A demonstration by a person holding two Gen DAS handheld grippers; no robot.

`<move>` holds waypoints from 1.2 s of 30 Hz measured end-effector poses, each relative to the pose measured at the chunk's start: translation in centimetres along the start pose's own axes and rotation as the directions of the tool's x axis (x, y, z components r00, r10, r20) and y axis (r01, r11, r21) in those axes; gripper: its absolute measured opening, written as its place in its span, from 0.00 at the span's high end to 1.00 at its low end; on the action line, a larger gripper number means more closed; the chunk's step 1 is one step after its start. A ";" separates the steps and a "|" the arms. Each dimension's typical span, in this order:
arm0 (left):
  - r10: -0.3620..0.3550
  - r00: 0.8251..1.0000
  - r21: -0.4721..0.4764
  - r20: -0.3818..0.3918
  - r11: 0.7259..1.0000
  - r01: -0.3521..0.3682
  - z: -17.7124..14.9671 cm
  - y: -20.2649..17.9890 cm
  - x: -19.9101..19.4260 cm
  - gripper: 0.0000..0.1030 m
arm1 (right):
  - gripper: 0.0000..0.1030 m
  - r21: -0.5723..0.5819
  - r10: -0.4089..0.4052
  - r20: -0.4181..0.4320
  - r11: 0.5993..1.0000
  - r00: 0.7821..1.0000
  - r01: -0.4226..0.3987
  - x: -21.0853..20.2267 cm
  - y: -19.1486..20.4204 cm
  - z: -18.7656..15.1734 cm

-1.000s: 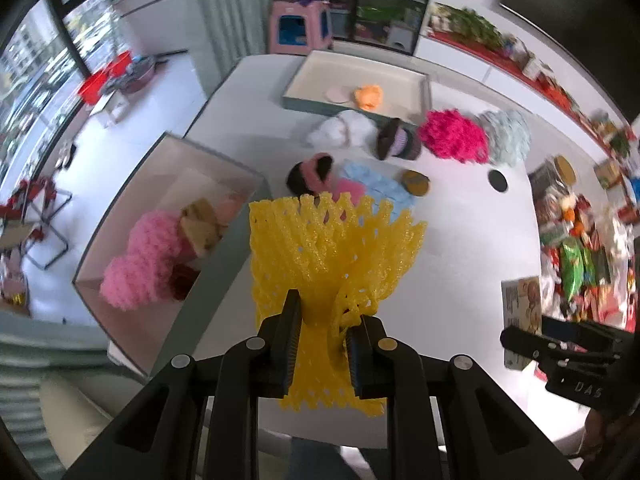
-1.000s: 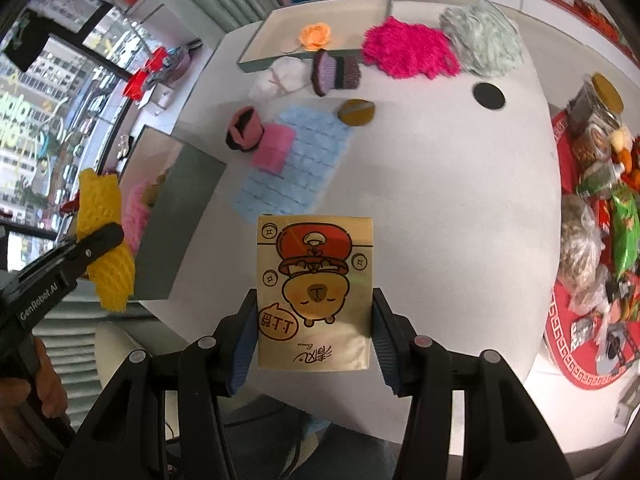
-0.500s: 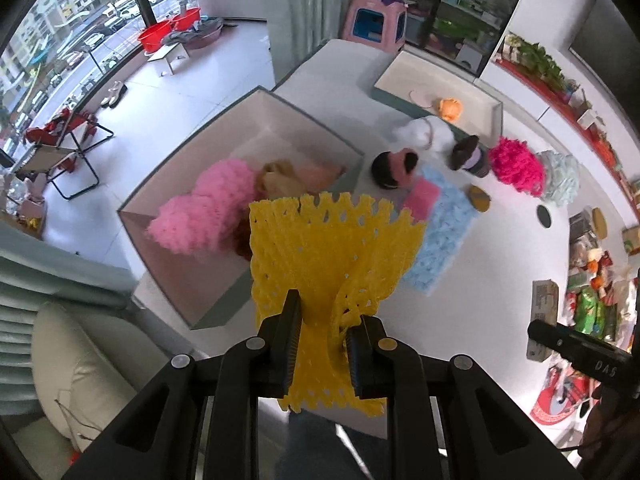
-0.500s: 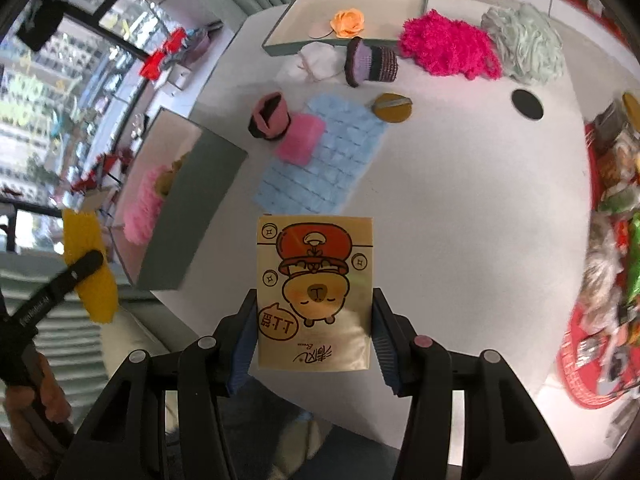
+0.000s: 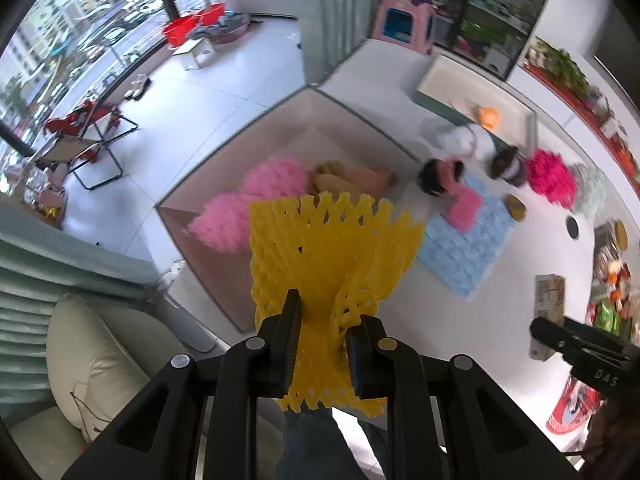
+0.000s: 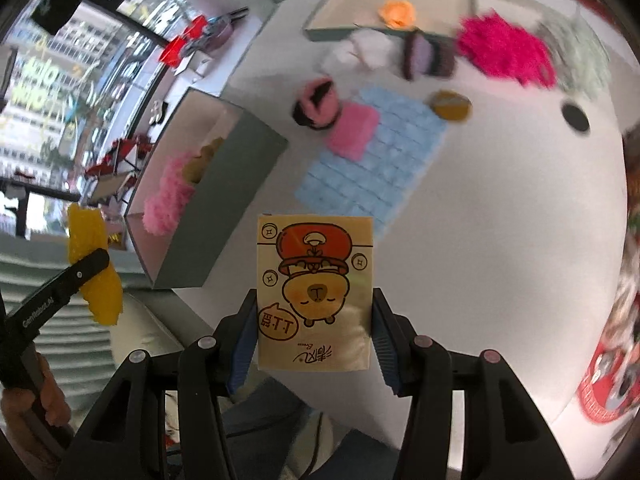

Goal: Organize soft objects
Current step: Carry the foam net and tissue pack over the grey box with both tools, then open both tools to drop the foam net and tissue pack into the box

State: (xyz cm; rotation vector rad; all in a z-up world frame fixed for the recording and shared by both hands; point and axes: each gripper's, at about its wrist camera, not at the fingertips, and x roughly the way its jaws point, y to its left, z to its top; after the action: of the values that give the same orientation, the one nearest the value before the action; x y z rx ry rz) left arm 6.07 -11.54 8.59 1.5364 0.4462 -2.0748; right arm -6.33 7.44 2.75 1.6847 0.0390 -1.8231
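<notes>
Yellow foam netting (image 5: 320, 264), an open diamond lattice pinched to a waist, is clamped in the left gripper (image 5: 323, 344) above the grey box (image 5: 224, 288); fluffy pink pompoms (image 5: 256, 196) lie inside that box. Right gripper (image 6: 314, 340) is clamped on a flat, glossy cartoon packet (image 6: 314, 292) above the white table (image 6: 500, 240); a quilted blue cloth (image 6: 372, 160) lies flat there.

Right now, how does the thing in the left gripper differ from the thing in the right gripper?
The yellow foam net is an open mesh with holes; the cartoon packet is a flat printed sheet with a bear drawing.
The net is pinched narrow and fans out above the left gripper; the packet keeps its rectangle in the right gripper.
The left jaws stand nearly together, the right ones wide apart.
Both are held off the white table.
</notes>
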 end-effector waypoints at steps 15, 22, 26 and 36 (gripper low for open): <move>-0.128 0.991 0.113 -0.045 0.985 0.132 7.2 7.3 7.2 0.79 | 0.46 0.010 -0.072 0.072 0.997 0.995 0.072 2.8 10.2 6.9; -0.187 0.977 0.105 -0.104 0.975 0.198 7.6 9.6 11.3 0.79 | 0.46 -0.036 -0.053 -0.005 0.998 0.999 0.053 7.8 15.9 10.6; -0.206 0.972 0.076 -0.116 0.974 0.215 8.0 10.7 13.1 0.78 | 0.46 -0.085 -0.084 -0.065 0.993 0.994 0.078 10.8 18.4 12.7; -0.255 0.958 0.035 -0.131 0.965 0.262 9.0 12.0 14.3 0.00 | 0.18 -0.187 -0.178 -0.126 0.970 0.976 0.153 14.3 21.1 13.6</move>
State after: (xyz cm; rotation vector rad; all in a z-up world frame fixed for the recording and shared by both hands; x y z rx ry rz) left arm 2.77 -29.12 -1.84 1.7247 0.6773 -2.2055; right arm -7.93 -21.35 0.53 1.7237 0.4019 -1.7582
